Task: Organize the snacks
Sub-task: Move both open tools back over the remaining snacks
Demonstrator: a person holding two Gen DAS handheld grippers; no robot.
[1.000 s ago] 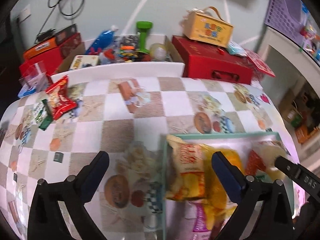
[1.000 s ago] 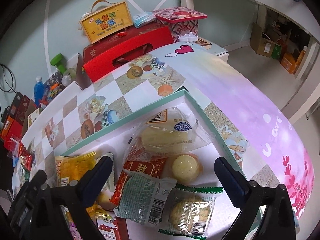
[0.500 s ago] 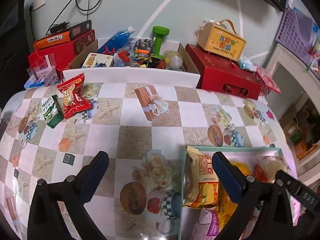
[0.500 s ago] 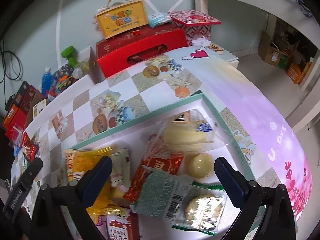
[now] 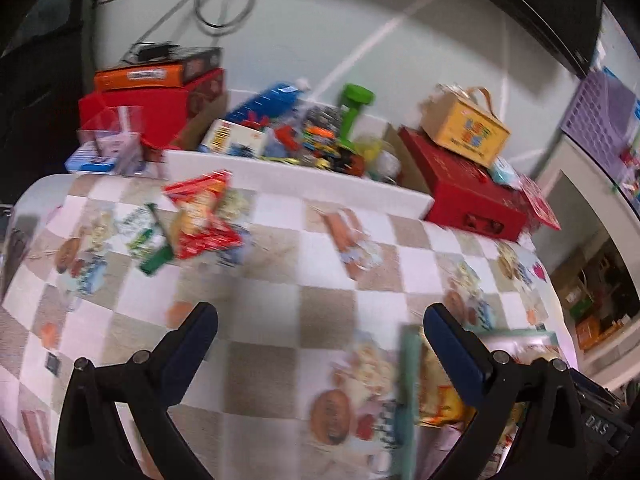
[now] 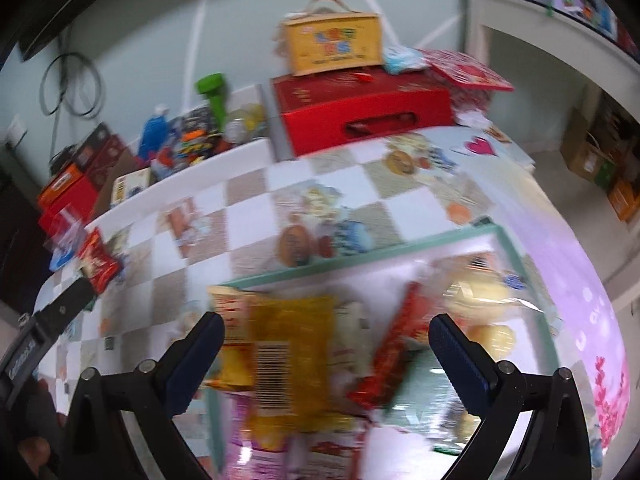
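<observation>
A teal-rimmed white tray (image 6: 360,254) on the checked tablecloth holds several snack packs, among them a yellow bag (image 6: 292,356) and a red pack (image 6: 394,356); the frame is blurred. My right gripper (image 6: 326,332) is open and empty above the tray. My left gripper (image 5: 320,320) is open and empty over bare tablecloth, left of the tray's corner (image 5: 410,360). A red snack bag (image 5: 202,216) and a green-and-white pack (image 5: 150,236) lie loose at the far left; the red bag also shows in the right wrist view (image 6: 98,266).
Behind the table stand a red gift box (image 5: 468,196) with a yellow carry box (image 5: 466,130) on top, an open cardboard box of toys with a green dumbbell (image 5: 354,114), and stacked red and orange boxes (image 5: 152,96). The table's right edge drops to the floor.
Both grippers have swung left, away from the tray; the left one now faces the loose packs at the far left. Both stay open and empty. Both views are motion-blurred.
</observation>
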